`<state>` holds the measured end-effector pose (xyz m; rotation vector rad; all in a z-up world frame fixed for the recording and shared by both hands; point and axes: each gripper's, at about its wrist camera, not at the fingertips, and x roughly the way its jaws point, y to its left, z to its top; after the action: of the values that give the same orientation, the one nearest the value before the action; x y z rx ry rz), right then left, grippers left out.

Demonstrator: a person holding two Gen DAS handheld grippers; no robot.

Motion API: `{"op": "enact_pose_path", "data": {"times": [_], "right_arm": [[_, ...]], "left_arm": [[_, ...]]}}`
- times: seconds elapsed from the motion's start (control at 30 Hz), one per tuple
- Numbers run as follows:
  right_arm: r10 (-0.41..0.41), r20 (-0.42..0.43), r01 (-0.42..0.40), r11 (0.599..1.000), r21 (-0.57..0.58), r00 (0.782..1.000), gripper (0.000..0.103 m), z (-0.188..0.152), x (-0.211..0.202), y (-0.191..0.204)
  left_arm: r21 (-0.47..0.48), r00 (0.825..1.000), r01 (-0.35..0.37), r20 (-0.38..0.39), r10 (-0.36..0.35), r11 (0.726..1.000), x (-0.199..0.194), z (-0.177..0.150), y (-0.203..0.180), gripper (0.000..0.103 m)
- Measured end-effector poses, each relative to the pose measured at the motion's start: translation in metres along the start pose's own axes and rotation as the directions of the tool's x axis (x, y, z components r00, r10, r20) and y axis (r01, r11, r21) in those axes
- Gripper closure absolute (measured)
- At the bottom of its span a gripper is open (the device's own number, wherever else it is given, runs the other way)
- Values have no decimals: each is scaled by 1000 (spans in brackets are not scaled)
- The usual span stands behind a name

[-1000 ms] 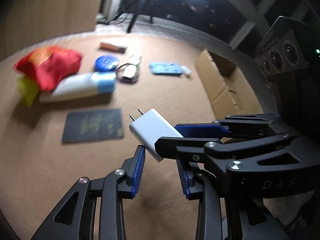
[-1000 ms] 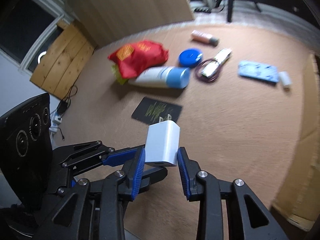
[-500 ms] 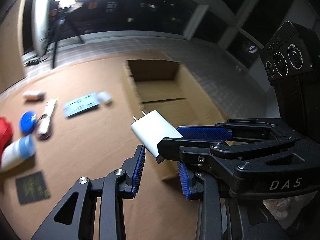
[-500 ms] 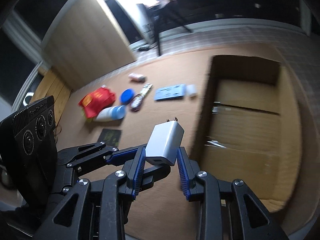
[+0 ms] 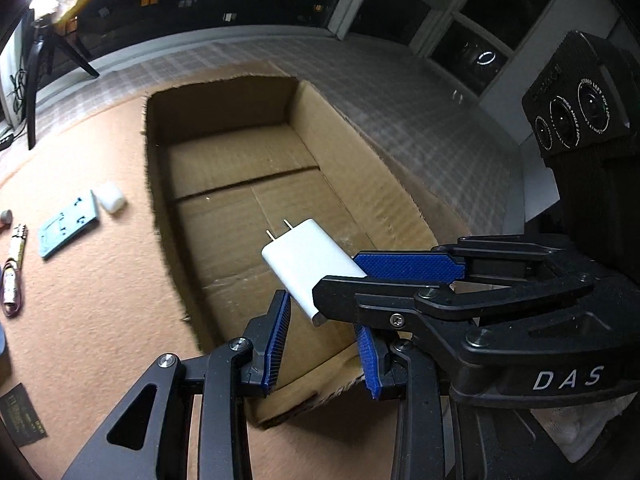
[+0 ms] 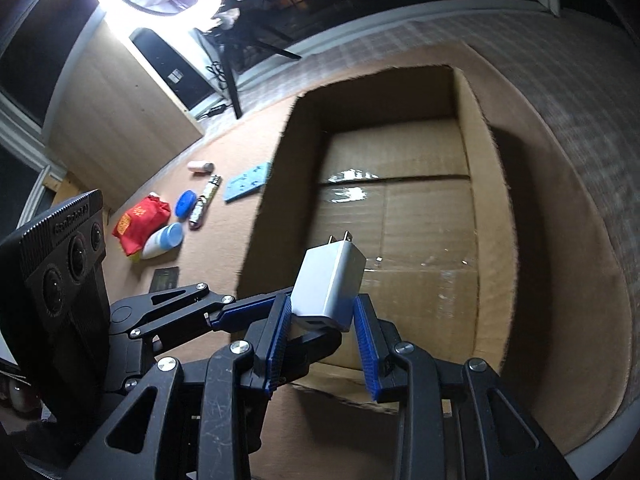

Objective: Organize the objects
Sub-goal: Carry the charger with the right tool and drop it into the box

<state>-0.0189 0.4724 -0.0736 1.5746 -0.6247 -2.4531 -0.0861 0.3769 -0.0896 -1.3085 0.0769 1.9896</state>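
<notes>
A white plug-in charger (image 6: 330,280) with two metal prongs is held between the blue pads of my right gripper (image 6: 320,320), which is shut on it. It hangs over the near end of an open cardboard box (image 6: 492,184). In the left wrist view the charger (image 5: 308,266) sits in the right gripper's fingers (image 5: 408,266), which cross in from the right. My left gripper (image 5: 324,344) is open and empty just below the charger, over the box's (image 5: 160,216) near wall.
On the tan carpet left of the box lie a light blue card (image 5: 66,230), a small white case (image 5: 111,199), a cable bundle (image 5: 12,268), a red bag (image 6: 140,218), a white-and-blue bottle (image 6: 164,240), a blue disc (image 6: 186,203) and a black card (image 6: 165,278).
Both grippers swung right, away from the scattered objects and over the open cardboard box. The right gripper kept hold of the charger throughout. The left gripper stayed open.
</notes>
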Motion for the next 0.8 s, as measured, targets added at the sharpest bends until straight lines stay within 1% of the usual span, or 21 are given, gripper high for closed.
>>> {"op": "enact_pose_path", "data": {"times": [0.1,0.13,0.17,0.2,0.23,0.27,0.3,0.37,0.43,0.57,0.6,0.67,0.8], "right_arm": [[-6,-6,6,1000,5,1000,73,-2,1,-5],[-7,-8,7,1000,3,1000,73,-2,2,-6],[-4,-9,4,1000,5,1000,73,-2,1,-6],[-11,-2,11,1000,6,1000,69,-2,1,-6],[-24,5,24,1000,6,1000,64,-2,0,-6],[-42,14,42,999,6,999,51,-2,-1,-6],[-58,30,58,998,6,998,47,-3,-3,-5],[-86,67,86,996,6,994,47,-3,-8,-3],[-97,86,98,995,-4,992,47,-3,-11,2],[-103,113,109,993,-45,988,44,-3,-13,19],[-103,117,111,992,-57,988,44,-2,-13,25],[-96,129,108,991,-85,987,44,-2,-12,38],[-54,150,78,985,-153,987,44,-3,-5,68]], "left_arm": [[-5,1000,0,-16,-1,1000,8,2,-2,68],[-9,1000,-3,-21,2,1000,10,2,-2,66],[-9,1000,-7,-19,7,1000,10,3,-4,57],[-9,1000,-9,-11,9,1000,4,-1,-4,53],[-8,1000,-11,-2,11,1000,2,-1,-4,47],[-8,1000,-14,6,14,1000,-1,-1,-4,46],[-8,1000,-15,13,15,1000,-5,-2,-4,46],[-13,999,-22,24,22,1000,-13,-4,-1,46],[-26,999,-26,37,27,999,-22,-8,4,46],[-58,997,-48,59,51,997,-43,-20,19,46],[-73,996,-55,66,60,996,-54,-26,25,46],[-92,994,-74,77,82,993,-67,-35,35,46],[-156,984,-139,90,154,978,-99,-63,65,43]]}}
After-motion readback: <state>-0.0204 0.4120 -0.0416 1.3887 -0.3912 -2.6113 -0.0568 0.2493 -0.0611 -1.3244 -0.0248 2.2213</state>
